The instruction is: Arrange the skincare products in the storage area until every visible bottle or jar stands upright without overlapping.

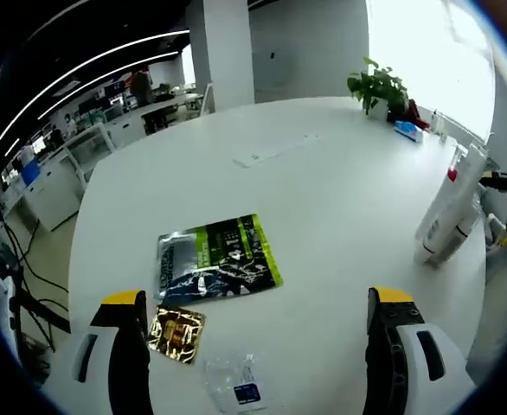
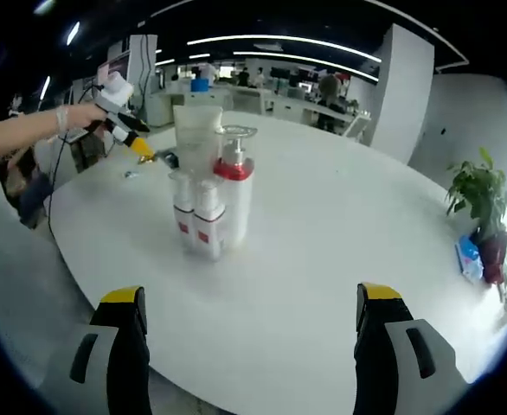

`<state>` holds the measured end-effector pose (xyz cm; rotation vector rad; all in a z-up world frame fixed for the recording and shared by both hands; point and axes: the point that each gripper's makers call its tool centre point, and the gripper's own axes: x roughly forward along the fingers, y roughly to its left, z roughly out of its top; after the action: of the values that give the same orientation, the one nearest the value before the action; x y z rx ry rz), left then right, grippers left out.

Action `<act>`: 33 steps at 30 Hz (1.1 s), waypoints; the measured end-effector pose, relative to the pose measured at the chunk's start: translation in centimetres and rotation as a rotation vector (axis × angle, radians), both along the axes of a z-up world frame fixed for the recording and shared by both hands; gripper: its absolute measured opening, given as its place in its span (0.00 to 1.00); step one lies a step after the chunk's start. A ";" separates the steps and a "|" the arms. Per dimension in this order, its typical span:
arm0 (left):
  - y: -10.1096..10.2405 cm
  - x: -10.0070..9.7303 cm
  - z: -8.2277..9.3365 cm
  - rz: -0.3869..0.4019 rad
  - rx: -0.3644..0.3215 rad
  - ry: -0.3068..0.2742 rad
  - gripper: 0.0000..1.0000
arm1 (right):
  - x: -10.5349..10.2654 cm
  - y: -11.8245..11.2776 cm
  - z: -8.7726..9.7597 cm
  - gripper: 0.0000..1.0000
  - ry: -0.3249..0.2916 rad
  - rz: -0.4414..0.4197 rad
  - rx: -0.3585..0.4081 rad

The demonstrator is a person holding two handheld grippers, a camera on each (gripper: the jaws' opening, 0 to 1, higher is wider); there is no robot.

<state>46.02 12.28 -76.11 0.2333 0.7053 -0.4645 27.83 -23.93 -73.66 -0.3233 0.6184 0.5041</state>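
Pump bottle [image 2: 235, 194]: white, red collar, upright on the table [image 2: 340, 259].
Tube [image 2: 196, 137]: tall, pale, standing behind.
Small bottles [image 2: 198, 218]: two, white with red labels, upright, touching in front.

No text, brand or number can be read. Print is seen on the green and black pouch [image 1: 217, 259], on the small clear packet [image 1: 239, 384] and on the red labels of the small bottles [image 2: 208, 226], but it is too blurred.
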 end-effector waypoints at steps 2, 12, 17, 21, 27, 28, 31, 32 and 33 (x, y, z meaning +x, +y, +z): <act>0.3 0.6 -0.4 0.007 0.014 0.006 0.99 | 0.0 -0.1 0.0 1.00 0.001 -0.002 -0.001; 1.9 4.6 -1.7 0.100 0.024 0.017 0.99 | 0.0 -0.5 -0.4 1.00 0.018 -0.017 -0.005; 2.4 5.8 -2.4 0.116 0.081 0.018 0.99 | -0.2 -0.6 -0.7 1.00 0.032 -0.022 -0.013; 2.1 7.2 -3.3 0.119 0.082 0.043 0.99 | 0.0 -0.8 -0.9 1.00 0.037 -0.026 -0.019; 1.7 7.8 -4.7 0.128 0.090 0.091 0.99 | 0.0 -1.1 -1.1 1.00 0.047 -0.034 -0.030; 1.7 8.0 -4.9 0.133 0.095 0.092 1.00 | 0.0 -1.1 -1.1 1.00 0.049 -0.038 -0.032; 1.6 7.9 -5.5 0.128 0.101 0.117 1.00 | 0.1 -1.4 -1.1 1.00 0.050 -0.047 -0.034; 1.6 8.0 -5.7 0.131 0.100 0.123 1.00 | 0.2 -1.5 -1.1 1.00 0.051 -0.047 -0.033; 1.8 7.9 -5.6 0.143 0.101 0.122 1.00 | 0.2 -1.5 -1.2 1.00 0.053 -0.046 -0.033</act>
<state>53.89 14.06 -81.69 0.2492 0.8600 -0.3089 28.01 -25.44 -74.86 -0.3267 0.6851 0.4598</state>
